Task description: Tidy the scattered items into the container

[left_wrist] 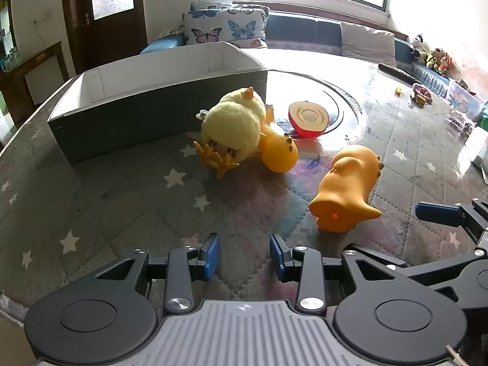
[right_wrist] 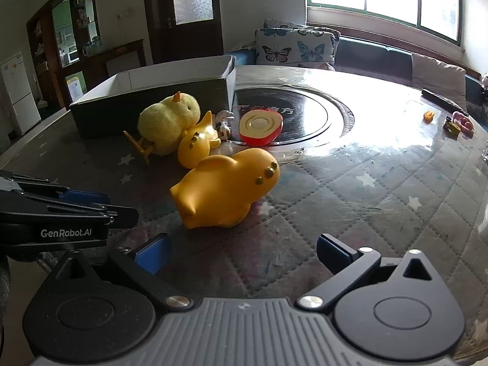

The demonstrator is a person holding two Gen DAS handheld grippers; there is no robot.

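Observation:
A dark open box (left_wrist: 158,113) with a white inside stands at the table's far left; it also shows in the right wrist view (right_wrist: 152,100). In front of it lie a fluffy yellow chick (left_wrist: 231,125) (right_wrist: 166,123), a small orange rubber toy (left_wrist: 279,151) (right_wrist: 196,146), a larger orange rubber toy (left_wrist: 346,189) (right_wrist: 225,187) and a red half-fruit toy (left_wrist: 308,119) (right_wrist: 260,128). A small white figure (right_wrist: 225,123) lies beside them. My left gripper (left_wrist: 245,254) is open and empty, short of the toys. My right gripper (right_wrist: 241,253) is open wide and empty, just before the larger orange toy.
The round table (left_wrist: 122,201) has a quilted star cloth under clear film and a dark turntable disc (right_wrist: 305,113). Small toys (right_wrist: 457,125) and clutter (left_wrist: 457,103) lie at the far right edge. A sofa with butterfly cushions (left_wrist: 225,27) is behind.

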